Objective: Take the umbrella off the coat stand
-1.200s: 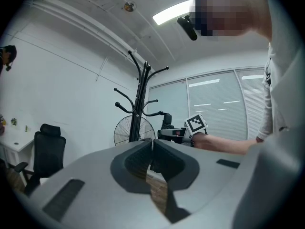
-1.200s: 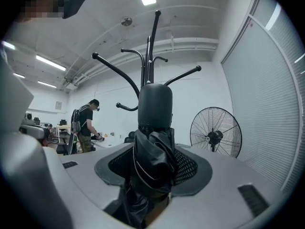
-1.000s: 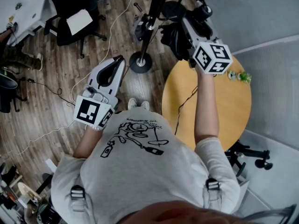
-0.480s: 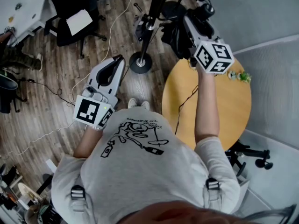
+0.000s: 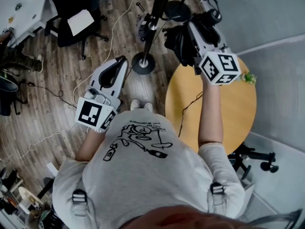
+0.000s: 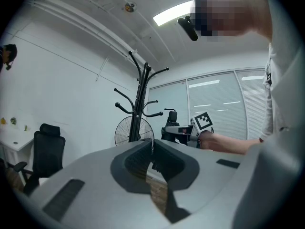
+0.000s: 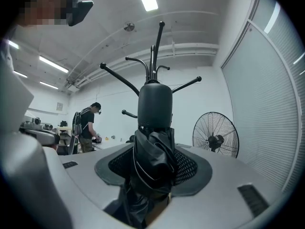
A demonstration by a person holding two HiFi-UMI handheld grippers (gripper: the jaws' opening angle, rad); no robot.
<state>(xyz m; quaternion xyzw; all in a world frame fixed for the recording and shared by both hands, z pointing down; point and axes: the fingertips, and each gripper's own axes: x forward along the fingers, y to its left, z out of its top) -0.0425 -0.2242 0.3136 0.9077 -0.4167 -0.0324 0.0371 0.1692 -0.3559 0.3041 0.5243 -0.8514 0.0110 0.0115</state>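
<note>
My right claw (image 7: 153,168) is clamped on the folded black umbrella (image 7: 153,142).
Its own view shows the pads (image 7: 186,166) squeezing the fabric. Only the head view places it beside the coat stand (image 5: 153,18) pole, near the round desk (image 5: 228,109). My left claw (image 6: 151,151) is closed and empty.

Grips folded black umbrella (image 5: 177,41) in right gripper (image 5: 193,30), near coat stand (image 5: 153,20), over rim of round wooden table (image 5: 238,113). Holds left gripper (image 5: 120,61) over plank floor (image 5: 57,75), jaws together, empty, pointing toward stand's base.
</note>
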